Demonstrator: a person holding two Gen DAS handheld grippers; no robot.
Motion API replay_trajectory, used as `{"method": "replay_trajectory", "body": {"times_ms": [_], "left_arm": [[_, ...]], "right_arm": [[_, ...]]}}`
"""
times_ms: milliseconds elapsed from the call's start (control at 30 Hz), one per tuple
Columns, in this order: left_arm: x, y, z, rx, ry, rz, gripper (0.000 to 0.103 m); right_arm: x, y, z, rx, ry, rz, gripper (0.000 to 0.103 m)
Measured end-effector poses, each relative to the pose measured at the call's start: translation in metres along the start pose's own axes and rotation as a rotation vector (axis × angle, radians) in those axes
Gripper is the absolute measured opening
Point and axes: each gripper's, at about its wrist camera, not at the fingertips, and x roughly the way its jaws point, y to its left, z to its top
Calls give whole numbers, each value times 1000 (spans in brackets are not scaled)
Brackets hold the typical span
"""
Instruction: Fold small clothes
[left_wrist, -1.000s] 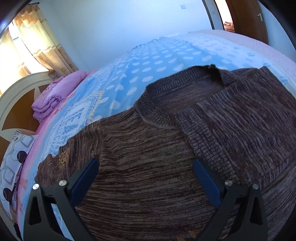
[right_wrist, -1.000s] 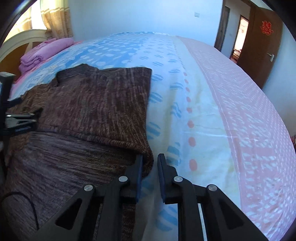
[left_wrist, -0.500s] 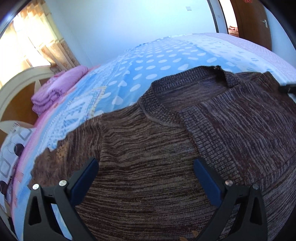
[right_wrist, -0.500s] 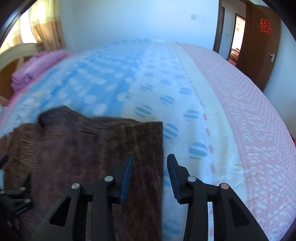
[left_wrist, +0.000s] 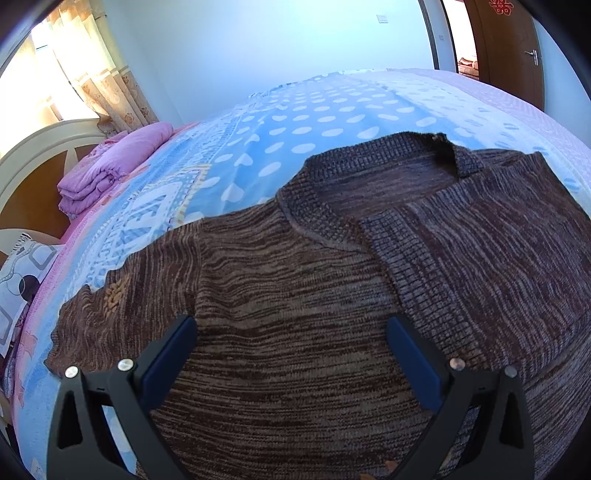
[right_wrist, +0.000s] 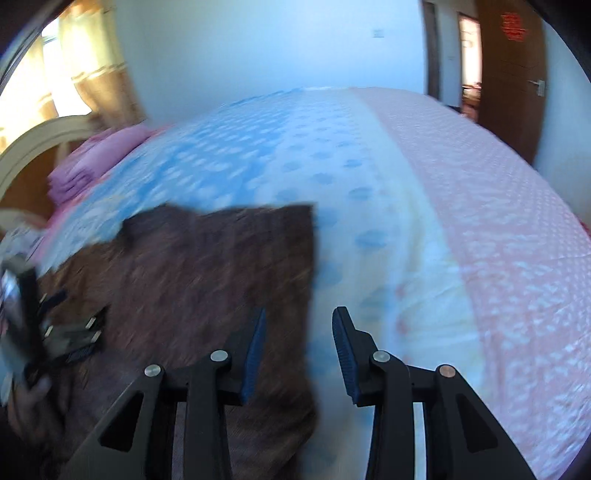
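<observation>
While the brown sweater (left_wrist: 332, 295) lies on the bed (right_wrist: 461, 221) with its right side already folded in, I hold both grippers empty, left gripper (left_wrist: 291, 354) wide, right gripper (right_wrist: 297, 350) just released, left side and bottom still unfolded.

The sweater (left_wrist: 332, 295) is a coarse, matt brown marled knit with a ribbed collar and ribbed front band, lying on a smooth printed cotton-like bedsheet (left_wrist: 295, 122) in blue, white and pink. Both the left gripper (left_wrist: 291, 354) and the right gripper (right_wrist: 297, 350) look like matt black plastic with bright metal screw heads and blue ridged pads (right_wrist: 255, 354). The folded quilt (left_wrist: 107, 170) is soft purple cloth, the door (left_wrist: 513, 48) glossy brown wood, and the curtain (left_wrist: 99, 74) thin patterned fabric.
</observation>
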Motion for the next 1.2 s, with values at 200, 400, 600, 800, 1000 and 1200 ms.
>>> {"method": "replay_trajectory", "body": {"times_ms": [200,400,600,800,1000,1200], "left_arm": [[-5,14,-3,-45,21,-59,103],[-30,78,-25,-128,-1,-13,103],[-32,152,-51,-160,14,146,103],[-24,246,-93,-266,88,294,103],[-18,305,-111,-478,121,269,103],[2,310,-97,-626,123,123,91]], "right_arm": [[-1,-8,-21,-15,55,-116,29],[-26,31,4,-95,-71,-74,29],[24,84,15,-160,-48,17,29],[45,93,-9,-185,-23,-14,30],[46,94,-12,-187,-28,-23,32],[44,95,-12,-192,-37,-52,38]]}}
